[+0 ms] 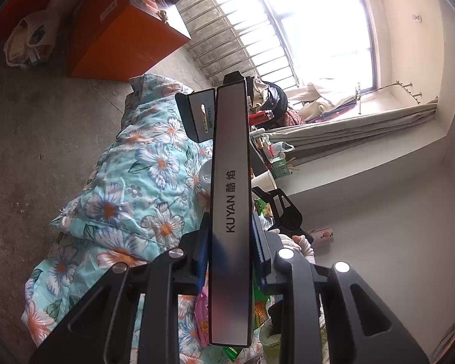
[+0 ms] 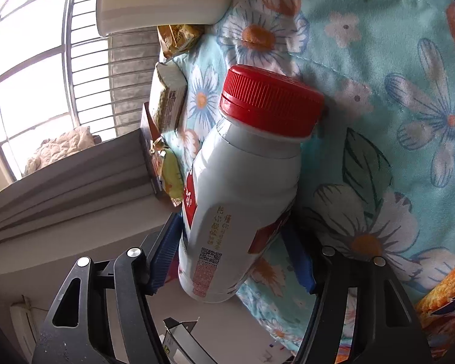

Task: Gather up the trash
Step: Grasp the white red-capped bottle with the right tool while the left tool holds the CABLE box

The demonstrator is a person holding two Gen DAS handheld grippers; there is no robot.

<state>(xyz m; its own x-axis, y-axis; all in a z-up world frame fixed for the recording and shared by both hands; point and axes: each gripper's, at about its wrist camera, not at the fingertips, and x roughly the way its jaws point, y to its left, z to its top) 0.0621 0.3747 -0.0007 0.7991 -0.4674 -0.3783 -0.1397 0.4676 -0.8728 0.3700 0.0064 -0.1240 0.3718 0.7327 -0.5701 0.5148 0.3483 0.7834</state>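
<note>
Two close wrist views, shared quilt [image 1: 130, 188]

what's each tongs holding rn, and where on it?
Left tongs: grey box, gripped across its narrow sides near the lower end. Right tongs: bottle, around its lower body.

"KUYAN 酷焰" runs in black along the long silver box [image 1: 231, 212] clamped in the left gripper [image 1: 229, 261] — clear as day. On the white bottle [image 2: 239, 200] between the right gripper's [image 2: 232, 261] fingers — a QR code and gold characters, too small to read.
</note>
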